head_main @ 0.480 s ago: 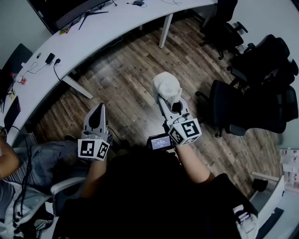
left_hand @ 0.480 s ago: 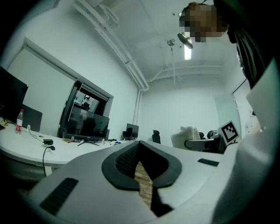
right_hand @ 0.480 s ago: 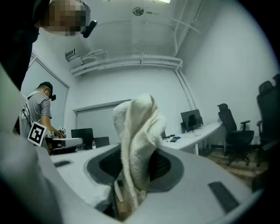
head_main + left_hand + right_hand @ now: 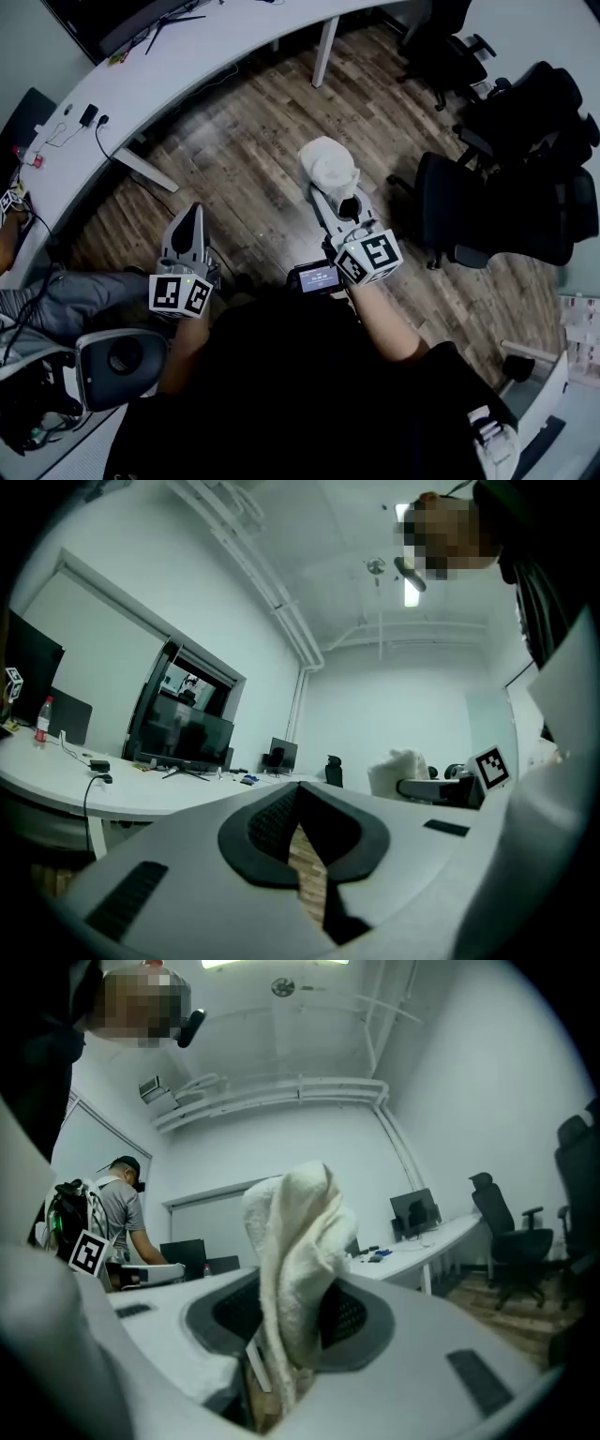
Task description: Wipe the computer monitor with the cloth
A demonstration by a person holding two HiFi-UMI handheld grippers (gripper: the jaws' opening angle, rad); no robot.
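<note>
Right gripper (image 4: 281, 1358) was clamped tight on the cloth (image 4: 295, 1232), biting its lower end so most of it stood up past the tips in a loose wad. Made sense to me: that way the soft bulk would hit the screen first, not the hard plastic. Left gripper (image 4: 305, 850) had its jaws pressed together on nothing, just floorboards showing through the slit. It was held low beside the right one, so I'd guess it was only along for the ride.

The cloth itself looked off-white and fluffy like a towel, folded over on itself, with no obvious dirt on it. It should squash flat against glass easily.

In the head view it hung over the wood floor (image 4: 244, 159), well apart from the dark monitor (image 4: 112, 23) sitting on the curved white desk (image 4: 187, 70). So my read was that no wiping had started, and the approach came first.
</note>
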